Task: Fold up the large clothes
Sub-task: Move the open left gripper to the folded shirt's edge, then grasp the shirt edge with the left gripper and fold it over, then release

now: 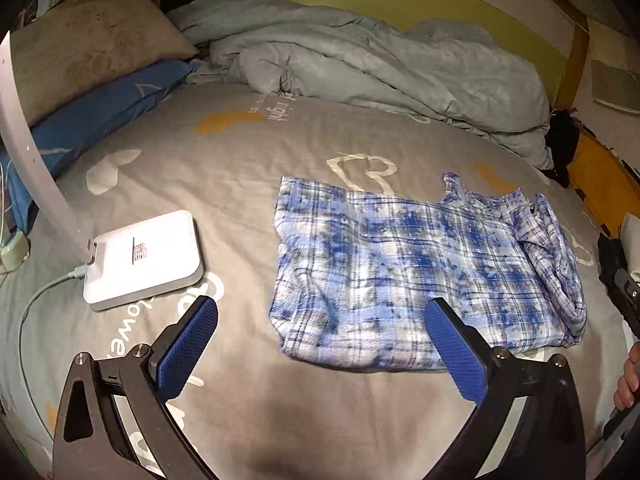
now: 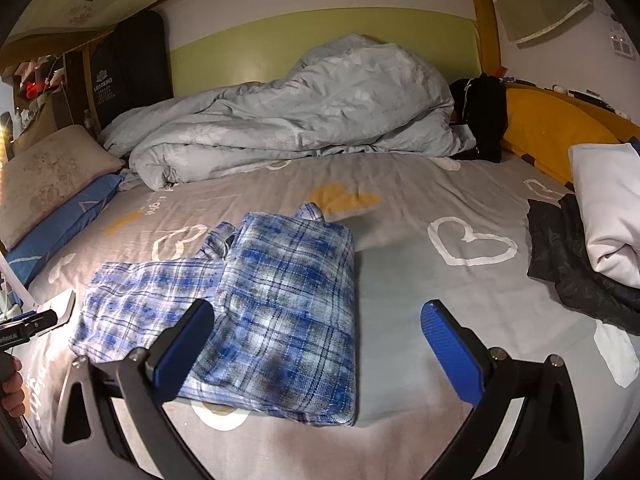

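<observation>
A blue-and-white plaid garment (image 1: 424,276) lies folded on the grey bed sheet (image 1: 240,168), which is printed with hearts and lettering. In the left wrist view it sits just past the left tool (image 1: 320,320), whose blue-padded fingers stand wide apart with nothing between them; the right-hand pad overlaps the near edge of the cloth in the picture, but whether it touches cannot be told. At about 9 o'clock from the garment rests a white flat device (image 1: 144,260) with a cable, near a blue pillow (image 1: 92,120) and a beige one stacked on it. A crumpled pale grey duvet (image 1: 360,60) is heaped at 12 o'clock against the green wall. In the right wrist view the right tool (image 2: 320,320) is likewise released, spread wide and holding nothing, with the plaid garment (image 2: 280,300) lying at about 11 o'clock, partly behind its left finger. At 3 o'clock lies a dark garment (image 2: 568,256) with a white folded one (image 2: 608,216) on top.
</observation>
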Motion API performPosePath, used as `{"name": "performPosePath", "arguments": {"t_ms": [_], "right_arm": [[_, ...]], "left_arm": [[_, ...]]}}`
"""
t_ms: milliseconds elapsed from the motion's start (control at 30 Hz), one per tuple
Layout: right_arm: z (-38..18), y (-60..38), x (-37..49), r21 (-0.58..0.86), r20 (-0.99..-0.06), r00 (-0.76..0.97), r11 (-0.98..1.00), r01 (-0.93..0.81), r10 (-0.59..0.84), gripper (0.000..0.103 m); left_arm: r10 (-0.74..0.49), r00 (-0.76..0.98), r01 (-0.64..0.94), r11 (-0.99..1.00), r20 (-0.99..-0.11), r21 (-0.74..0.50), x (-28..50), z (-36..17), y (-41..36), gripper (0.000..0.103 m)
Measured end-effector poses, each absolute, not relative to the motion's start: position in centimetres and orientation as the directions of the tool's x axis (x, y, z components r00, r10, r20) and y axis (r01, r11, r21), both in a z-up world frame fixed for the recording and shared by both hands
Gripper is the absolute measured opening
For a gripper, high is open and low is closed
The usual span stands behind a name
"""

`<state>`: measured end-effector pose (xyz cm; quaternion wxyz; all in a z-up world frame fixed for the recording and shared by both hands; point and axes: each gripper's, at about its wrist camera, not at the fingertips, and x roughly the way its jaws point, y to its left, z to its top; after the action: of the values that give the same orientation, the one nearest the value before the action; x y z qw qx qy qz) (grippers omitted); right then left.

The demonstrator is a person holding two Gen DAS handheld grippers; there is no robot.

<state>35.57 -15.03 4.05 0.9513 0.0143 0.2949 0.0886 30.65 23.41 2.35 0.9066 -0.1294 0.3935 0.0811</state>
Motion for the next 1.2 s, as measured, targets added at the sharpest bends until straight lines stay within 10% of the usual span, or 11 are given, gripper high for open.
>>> {"name": "performPosePath", "arguments": {"t_ms": [633,833,900,1200], "right_arm": [[3.1,-17.1,36.8,0.120,-0.616,0.776,0.990,-0.077,0.135,0.103],[3.0,-18.2,37.2,0.131,-0.626,0.771,0.990,-0.044,0.117,0.103],[2.9,-18.1,37.3,0.122,-0.628,0.770,0.991,-0.049,0.115,0.103],[1.9,-16.9,38.0,0.123,-0.694,0.697,0.983,-0.134,0.182,0.103]], "left_arm": [[-0.194,0.613,-0.338,0.812,-0.766,-0.476,32.8,-4.4,27.3,0.092],[-0.151,0.619,-0.243,0.897,-0.771,-0.370,34.8,-4.6,24.5,0.050],[-0.127,0.628,-0.243,0.906,-0.768,-0.347,35.3,-4.6,24.2,0.017],[-0.124,0.810,-0.077,0.946,-0.573,-0.314,33.4,4.0,20.0,0.011]]}}
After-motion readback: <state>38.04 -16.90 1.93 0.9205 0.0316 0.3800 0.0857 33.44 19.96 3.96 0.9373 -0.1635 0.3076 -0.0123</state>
